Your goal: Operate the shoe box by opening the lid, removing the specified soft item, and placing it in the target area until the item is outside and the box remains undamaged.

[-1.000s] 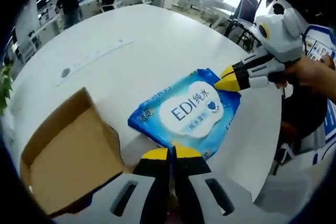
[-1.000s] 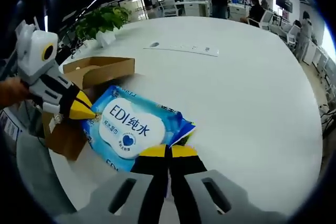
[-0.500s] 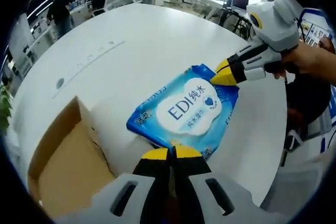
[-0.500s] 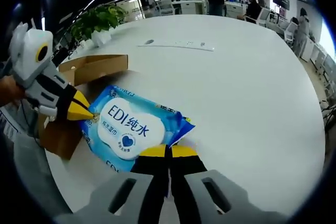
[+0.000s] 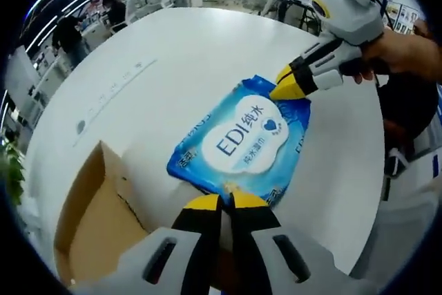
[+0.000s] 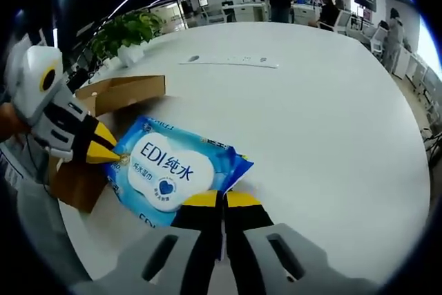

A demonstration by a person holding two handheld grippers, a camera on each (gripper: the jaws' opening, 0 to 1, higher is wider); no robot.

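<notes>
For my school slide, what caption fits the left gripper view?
Two grippers, left and right, pinch a blue wet wipes pack beside an open cardboard shoe box.

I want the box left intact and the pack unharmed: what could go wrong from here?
Both grippers, left and right, pinch opposite edges of the blue wipes pack; pulling apart could tear its wrapper. One pinch might slip, dropping the pack unevenly on the white table. The open cardboard box sits close beside the left gripper; a swing could knock it.

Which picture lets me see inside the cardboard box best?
The left gripper view: the open shoe box faces the camera, so you look at its brown inner walls and floor. In the right gripper view, the box sits behind the blue wipes pack, showing mostly its outside and rim.
</notes>
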